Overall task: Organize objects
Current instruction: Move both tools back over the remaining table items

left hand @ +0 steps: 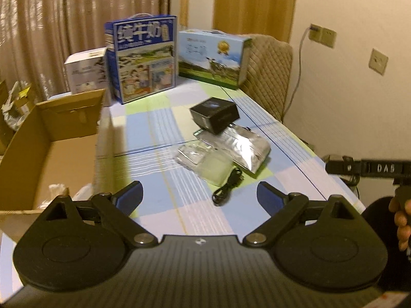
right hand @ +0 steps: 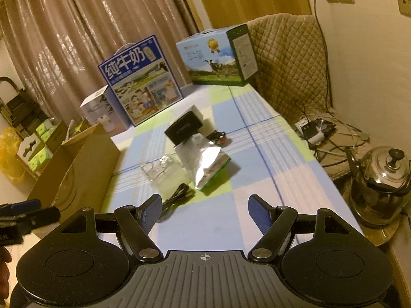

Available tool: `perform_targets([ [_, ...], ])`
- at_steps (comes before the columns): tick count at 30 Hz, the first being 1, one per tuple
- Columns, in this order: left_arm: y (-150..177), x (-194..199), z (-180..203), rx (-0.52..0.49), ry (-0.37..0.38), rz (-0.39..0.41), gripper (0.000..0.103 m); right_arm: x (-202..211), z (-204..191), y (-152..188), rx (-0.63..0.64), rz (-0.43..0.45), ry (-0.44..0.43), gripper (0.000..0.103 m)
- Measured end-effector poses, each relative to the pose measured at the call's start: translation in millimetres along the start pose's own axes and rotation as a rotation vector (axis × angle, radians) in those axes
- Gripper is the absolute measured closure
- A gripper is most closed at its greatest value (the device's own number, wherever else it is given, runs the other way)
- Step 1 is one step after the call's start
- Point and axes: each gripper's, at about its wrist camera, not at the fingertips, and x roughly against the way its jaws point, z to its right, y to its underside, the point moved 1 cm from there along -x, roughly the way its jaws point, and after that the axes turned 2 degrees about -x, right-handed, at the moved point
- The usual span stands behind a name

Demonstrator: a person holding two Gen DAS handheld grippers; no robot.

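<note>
I'm in a home: curtains [right hand: 77, 38] behind my checked-cloth counter [right hand: 257, 179], a quilted chair [right hand: 290, 64] and kettle [right hand: 382, 179] beside it.

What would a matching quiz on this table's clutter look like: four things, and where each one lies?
Things:
1. black box
2. foil bag
3. black cable
4. cardboard box

Places:
A. open, at the table's left edge
B. nearest the grippers
C. propped on the foil bag's far end
D. flat under the black box

Pairs: 1-C, 2-D, 3-B, 4-A
</note>
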Motion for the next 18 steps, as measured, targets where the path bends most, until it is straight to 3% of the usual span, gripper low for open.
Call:
perform_targets([
  [18,2.1,-80.2,23.8,-0.119,0.072,-0.091,0.015,-40.6,15.6,-14.2,0.076,-0.042,0.026,0.031],
])
